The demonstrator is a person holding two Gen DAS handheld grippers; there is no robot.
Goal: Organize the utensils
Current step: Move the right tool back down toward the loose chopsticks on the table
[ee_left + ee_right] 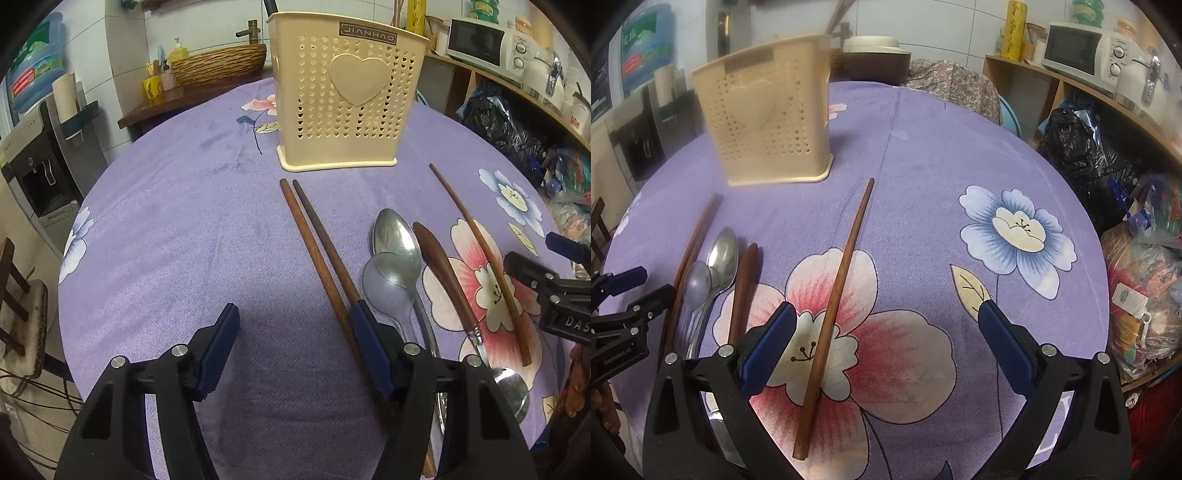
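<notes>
Nothing we can see has gone into the cream utensil holder (334, 96) yet: chopsticks (317, 251), spoons (397, 251) and a lone chopstick (836, 306) all lie on the surface in front of it. Our left tongs (295, 354) and right tongs (886, 347) are both released, grasping nothing.

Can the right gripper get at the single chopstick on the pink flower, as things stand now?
Probably yes. The right gripper is open, and the single chopstick lies alone on the cloth between its fingers, nearer the left one. Nothing covers it; the wooden spoon lies apart, off to the side.
</notes>
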